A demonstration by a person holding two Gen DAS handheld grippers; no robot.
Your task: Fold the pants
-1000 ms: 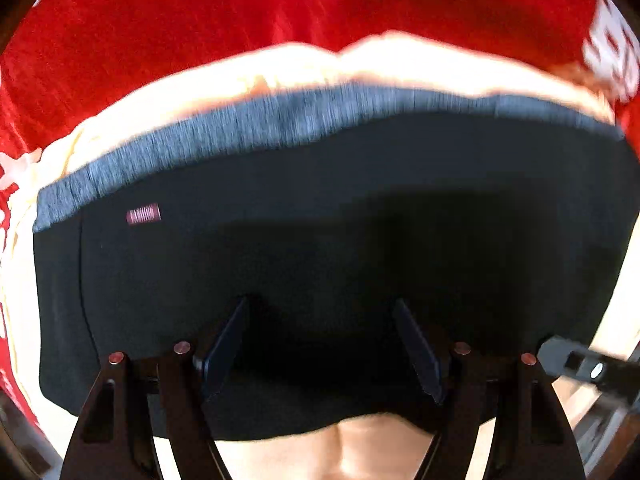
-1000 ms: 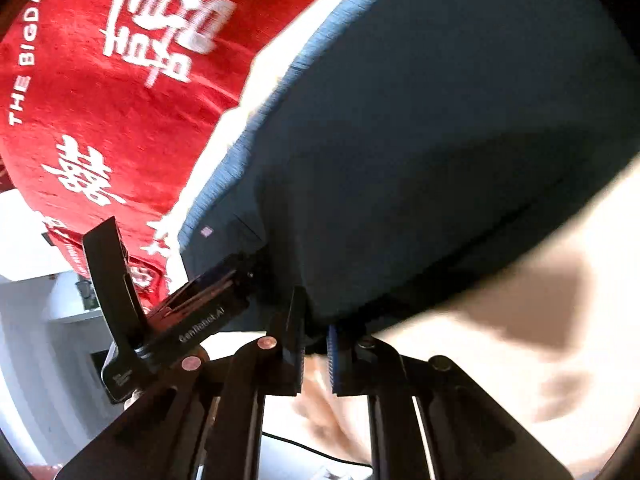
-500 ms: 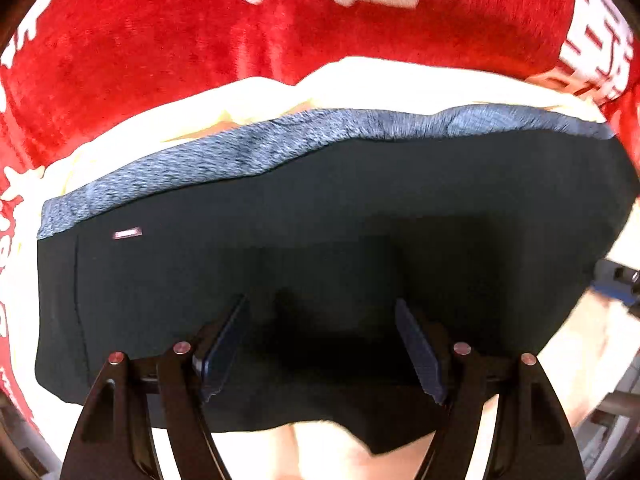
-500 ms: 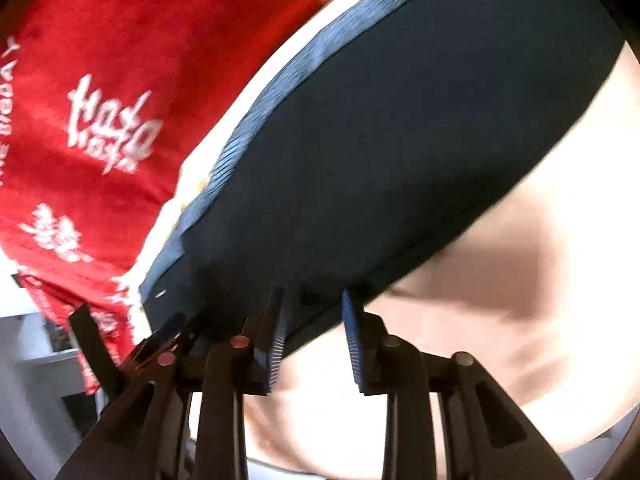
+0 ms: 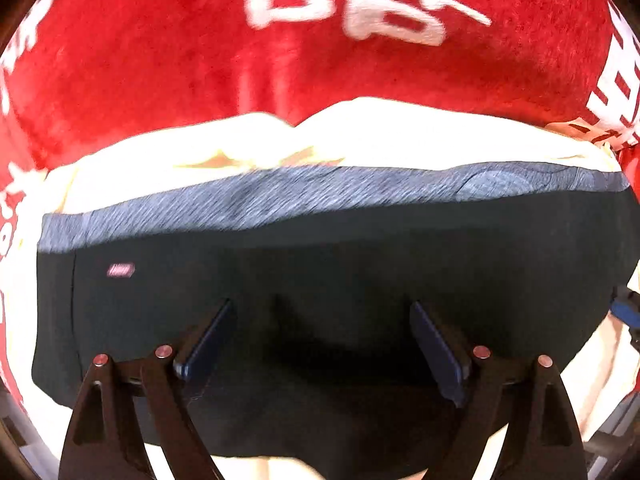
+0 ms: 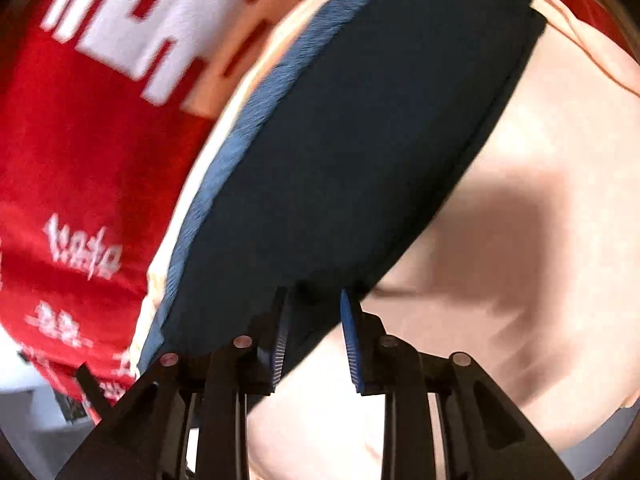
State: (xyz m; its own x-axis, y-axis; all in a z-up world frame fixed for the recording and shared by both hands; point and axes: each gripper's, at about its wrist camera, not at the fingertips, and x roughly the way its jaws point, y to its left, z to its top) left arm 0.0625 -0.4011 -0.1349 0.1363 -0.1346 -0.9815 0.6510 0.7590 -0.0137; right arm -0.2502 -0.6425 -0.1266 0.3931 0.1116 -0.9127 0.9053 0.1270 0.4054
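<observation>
Two grippers are hanging over the folded dark pants [image 5: 340, 280], which are lying on a cream sheet [image 5: 360, 136] near a red blanket [image 5: 160, 60], and we are seeing the left gripper [image 5: 320, 340] just spreading wide and the right gripper [image 6: 312, 332] parted, neither clamping cloth.

The folded pants [image 5: 320, 280] lie flat on a cream sheet [image 6: 500, 240], presenting a low obstruction only. Bare sheet along the pants' near edge offers clear passage in the right wrist view. A red blanket [image 5: 160, 60] bounds the sheet's far side, beyond the grey waistband [image 5: 280, 196].
</observation>
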